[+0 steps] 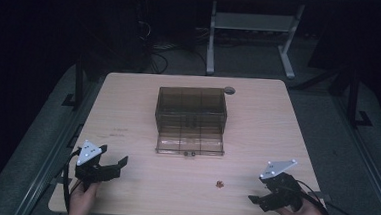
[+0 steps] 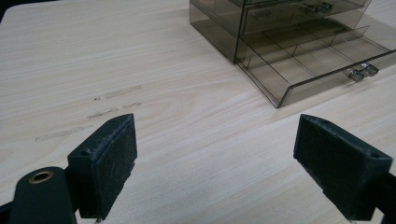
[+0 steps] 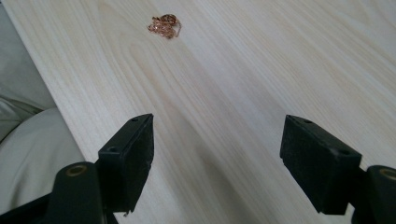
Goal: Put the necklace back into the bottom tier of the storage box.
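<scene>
Copper-pink and tiny, the little chain [image 3: 164, 25] lies in a loose heap on the bench [image 1: 143, 109], near our right tongs [image 1: 262, 200]. We think it is very light, floppy and slippery, so we should pinch the whole heap. Both right and left tongs [image 1: 112, 162] are wide open, holding nothing.

Coppery chain [image 3: 164, 25], smoky-brown drawer box [image 1: 191, 107]
</scene>
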The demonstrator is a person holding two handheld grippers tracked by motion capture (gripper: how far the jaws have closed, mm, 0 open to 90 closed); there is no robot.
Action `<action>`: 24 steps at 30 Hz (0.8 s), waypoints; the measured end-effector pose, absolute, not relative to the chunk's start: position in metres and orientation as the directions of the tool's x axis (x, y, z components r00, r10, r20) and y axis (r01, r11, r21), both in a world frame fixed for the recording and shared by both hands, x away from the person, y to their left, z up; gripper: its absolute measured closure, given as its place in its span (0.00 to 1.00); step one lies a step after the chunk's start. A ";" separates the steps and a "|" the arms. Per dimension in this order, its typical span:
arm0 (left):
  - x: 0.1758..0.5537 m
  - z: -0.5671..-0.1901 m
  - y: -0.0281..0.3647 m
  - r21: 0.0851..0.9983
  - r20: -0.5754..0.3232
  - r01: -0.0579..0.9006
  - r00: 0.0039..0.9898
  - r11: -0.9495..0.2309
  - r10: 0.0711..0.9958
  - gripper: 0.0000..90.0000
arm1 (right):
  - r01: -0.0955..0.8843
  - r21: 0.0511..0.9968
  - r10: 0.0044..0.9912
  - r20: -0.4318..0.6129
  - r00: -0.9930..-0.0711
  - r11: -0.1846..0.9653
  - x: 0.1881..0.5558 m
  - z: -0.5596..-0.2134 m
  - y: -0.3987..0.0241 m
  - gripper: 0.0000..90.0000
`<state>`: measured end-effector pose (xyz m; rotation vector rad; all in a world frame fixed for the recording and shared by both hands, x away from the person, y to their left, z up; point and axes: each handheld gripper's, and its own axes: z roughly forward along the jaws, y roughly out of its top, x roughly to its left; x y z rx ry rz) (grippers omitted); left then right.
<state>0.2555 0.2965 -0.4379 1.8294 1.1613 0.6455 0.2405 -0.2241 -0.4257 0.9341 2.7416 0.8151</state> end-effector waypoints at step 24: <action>0.257 -0.440 0.296 0.858 -0.026 0.472 0.439 -0.205 0.898 0.14 | 0.492 0.510 0.539 0.063 -0.840 0.706 0.256 -0.423 -0.188 0.26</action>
